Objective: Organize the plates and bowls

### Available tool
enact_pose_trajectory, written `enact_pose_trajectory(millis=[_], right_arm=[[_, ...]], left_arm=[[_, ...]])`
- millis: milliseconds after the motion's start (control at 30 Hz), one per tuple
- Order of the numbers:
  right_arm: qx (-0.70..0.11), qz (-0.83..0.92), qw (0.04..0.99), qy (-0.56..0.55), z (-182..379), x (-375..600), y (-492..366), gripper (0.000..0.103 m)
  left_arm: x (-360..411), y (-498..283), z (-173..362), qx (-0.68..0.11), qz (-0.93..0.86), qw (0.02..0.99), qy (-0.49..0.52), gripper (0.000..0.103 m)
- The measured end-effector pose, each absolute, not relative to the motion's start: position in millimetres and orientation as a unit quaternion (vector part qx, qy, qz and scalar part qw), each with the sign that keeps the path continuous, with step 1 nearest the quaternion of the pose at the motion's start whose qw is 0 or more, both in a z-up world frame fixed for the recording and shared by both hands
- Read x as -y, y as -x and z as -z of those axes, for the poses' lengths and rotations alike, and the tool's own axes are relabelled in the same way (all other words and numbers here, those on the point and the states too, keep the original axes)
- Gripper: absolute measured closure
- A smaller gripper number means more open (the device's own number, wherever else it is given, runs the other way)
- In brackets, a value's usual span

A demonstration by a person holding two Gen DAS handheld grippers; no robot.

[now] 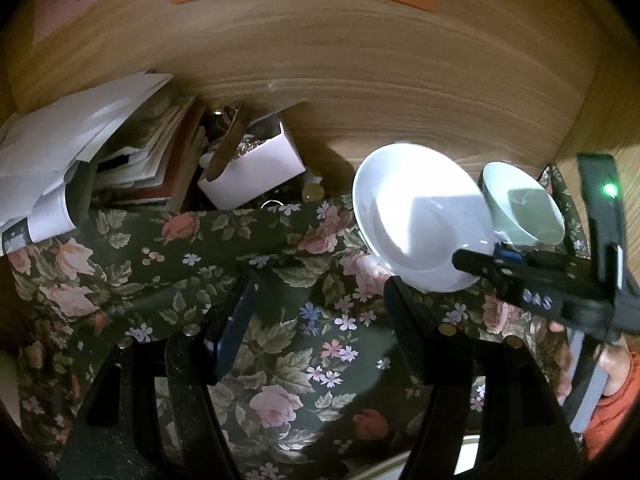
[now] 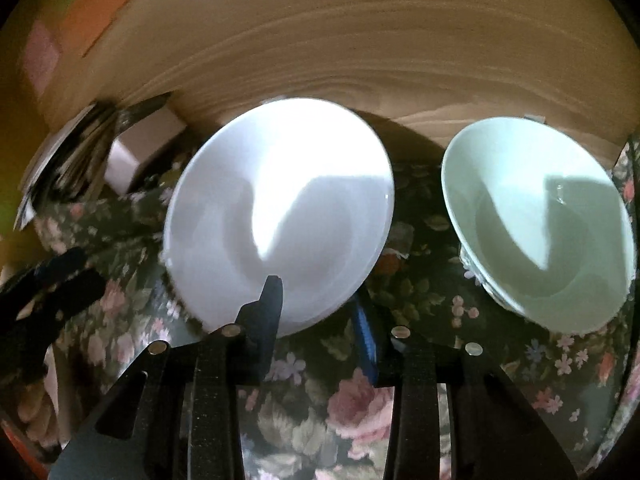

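Observation:
A white plate (image 1: 416,220) lies on the floral tablecloth, tilted toward the camera; it also shows in the right wrist view (image 2: 280,208). A pale green bowl (image 1: 524,204) stands just right of it, seen too in the right wrist view (image 2: 536,220). My right gripper (image 2: 316,296) has its jaws around the plate's near rim, one finger (image 2: 272,300) over the plate and the other under it. From the left wrist view it (image 1: 480,264) reaches in from the right. My left gripper (image 1: 316,284) is open and empty above the cloth, left of the plate.
A white box (image 1: 256,172) of odds and ends and a pile of papers and books (image 1: 80,152) lie at the back left. A wooden wall (image 1: 360,60) with orange and pink notes stands behind. The floral cloth (image 1: 280,360) covers the table.

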State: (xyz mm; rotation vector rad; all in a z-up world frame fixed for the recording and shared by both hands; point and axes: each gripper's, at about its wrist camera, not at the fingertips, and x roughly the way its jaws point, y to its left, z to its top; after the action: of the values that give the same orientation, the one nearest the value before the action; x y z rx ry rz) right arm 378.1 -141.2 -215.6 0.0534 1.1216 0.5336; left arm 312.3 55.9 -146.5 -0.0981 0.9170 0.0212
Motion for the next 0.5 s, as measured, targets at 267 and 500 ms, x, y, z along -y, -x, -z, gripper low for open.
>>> enact_pose_trajectory(millis=[267,500], right_arm=[[-0.538,-0.245,0.806,0.015,231.7,122.2,-395.1,0.072],[-0.539,-0.291,0.79,0.03,223.2,127.5,-383.5,0.088]], left_arm=[[-54.6,-322.6,148.7,-0.449,-0.017,0.892,0.043,0.037],[-55.9,-327.7,153.6,-0.455,-0.016,0.889,0.049,0.037]])
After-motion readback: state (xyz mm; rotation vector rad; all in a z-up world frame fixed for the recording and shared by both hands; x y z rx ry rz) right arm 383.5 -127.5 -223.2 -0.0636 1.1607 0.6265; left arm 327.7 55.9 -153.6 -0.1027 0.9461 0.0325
